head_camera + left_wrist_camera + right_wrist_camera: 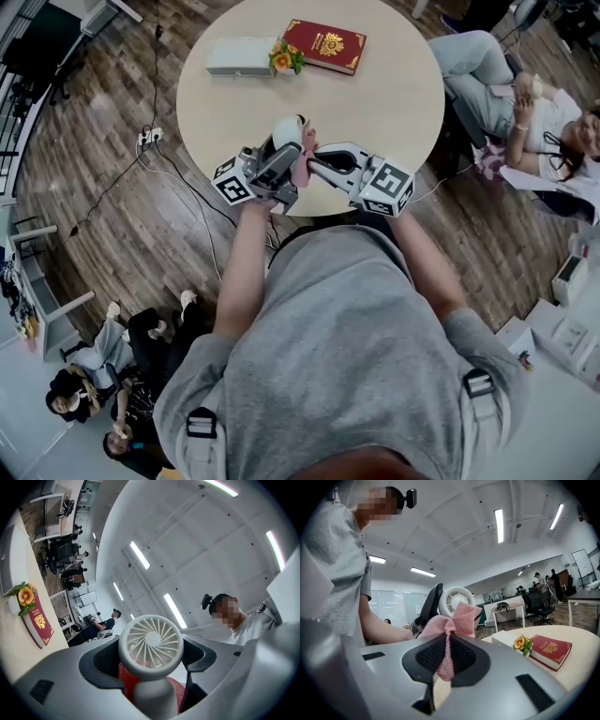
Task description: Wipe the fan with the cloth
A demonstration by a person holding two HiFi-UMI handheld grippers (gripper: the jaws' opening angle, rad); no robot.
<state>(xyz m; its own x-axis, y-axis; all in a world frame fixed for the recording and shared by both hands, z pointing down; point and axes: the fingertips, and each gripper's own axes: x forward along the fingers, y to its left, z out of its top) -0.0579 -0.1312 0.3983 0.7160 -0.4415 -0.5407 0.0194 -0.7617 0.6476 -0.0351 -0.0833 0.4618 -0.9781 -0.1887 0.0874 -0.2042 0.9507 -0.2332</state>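
Note:
A small white handheld fan (286,132) is held over the near edge of the round table (394,103). My left gripper (275,167) is shut on its handle. In the left gripper view the fan (152,641) stands upright between the jaws, its round grille facing the camera, with the cloth (125,682) showing red behind it. My right gripper (317,161) is shut on a bunched pink cloth (302,165). In the right gripper view the cloth (453,623) is pinched between the jaws of the right gripper (449,656) and presses against the fan (457,598).
At the far side of the table lie a red book (325,45), a white box (242,54) and an orange flower (284,60). A person (525,112) sits at the right. More people (112,375) sit on the floor at the lower left. Cables (150,141) run across the wooden floor.

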